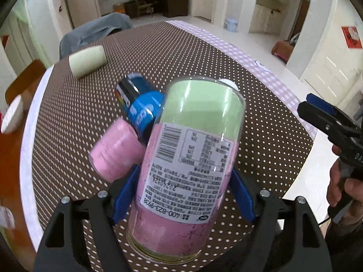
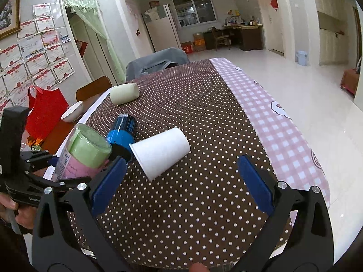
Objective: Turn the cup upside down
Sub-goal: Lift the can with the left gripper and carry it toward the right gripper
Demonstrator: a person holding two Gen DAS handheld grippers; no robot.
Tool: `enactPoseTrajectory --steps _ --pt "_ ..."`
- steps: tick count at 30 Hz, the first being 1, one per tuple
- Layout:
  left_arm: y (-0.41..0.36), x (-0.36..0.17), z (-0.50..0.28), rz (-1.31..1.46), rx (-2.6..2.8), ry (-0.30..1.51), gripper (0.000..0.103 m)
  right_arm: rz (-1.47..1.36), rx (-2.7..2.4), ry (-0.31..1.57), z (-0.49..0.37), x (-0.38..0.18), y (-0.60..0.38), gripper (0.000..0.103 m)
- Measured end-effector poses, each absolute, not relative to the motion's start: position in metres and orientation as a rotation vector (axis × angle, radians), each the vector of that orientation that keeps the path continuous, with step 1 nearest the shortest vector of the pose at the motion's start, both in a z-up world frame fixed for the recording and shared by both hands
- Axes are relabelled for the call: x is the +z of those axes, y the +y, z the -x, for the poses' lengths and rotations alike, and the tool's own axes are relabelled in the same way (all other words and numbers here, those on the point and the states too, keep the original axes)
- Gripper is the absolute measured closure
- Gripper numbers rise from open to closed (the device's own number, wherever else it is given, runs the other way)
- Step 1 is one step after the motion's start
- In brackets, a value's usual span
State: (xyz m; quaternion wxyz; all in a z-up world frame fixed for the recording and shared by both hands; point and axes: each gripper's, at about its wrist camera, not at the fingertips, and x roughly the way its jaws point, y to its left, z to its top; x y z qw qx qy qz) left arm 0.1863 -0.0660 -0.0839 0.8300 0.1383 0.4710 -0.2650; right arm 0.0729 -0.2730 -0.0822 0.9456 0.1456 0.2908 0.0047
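My left gripper point(image 1: 185, 195) is shut on a clear cup with a pink and green lining and a white label point(image 1: 188, 163), held tilted above the dotted tablecloth; it also shows in the right wrist view point(image 2: 84, 151). A pink cup point(image 1: 115, 149) and a blue cup point(image 1: 140, 111) lie on their sides just behind it. In the right wrist view the blue cup point(image 2: 123, 133) and a white paper cup point(image 2: 161, 151) lie on their sides. My right gripper point(image 2: 181, 179) is open and empty, just short of the white cup.
A pale green cup point(image 2: 124, 93) lies on its side at the far left of the table point(image 2: 204, 215). A white bowl point(image 2: 72, 111) and a red bag point(image 2: 45, 113) sit off the left edge. A grey-covered chair point(image 2: 156, 62) stands behind. Pink checked cloth point(image 2: 276, 122) covers the right side.
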Motion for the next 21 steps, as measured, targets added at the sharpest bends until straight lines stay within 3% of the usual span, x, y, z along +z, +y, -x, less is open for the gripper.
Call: enactPoseTrajectory --steps 13,21 --pt "-0.074 -0.123 -0.182 -0.177 -0.53 1.057 0.027 -0.306 0.012 0.619 -0.057 -0.098 -0.273 0.006" --pt "-0.079 -0.118 -0.172 -0.25 -0.441 0.988 0.026 -0.309 0.024 0.629 -0.055 -0.1 -0.267 0.006"
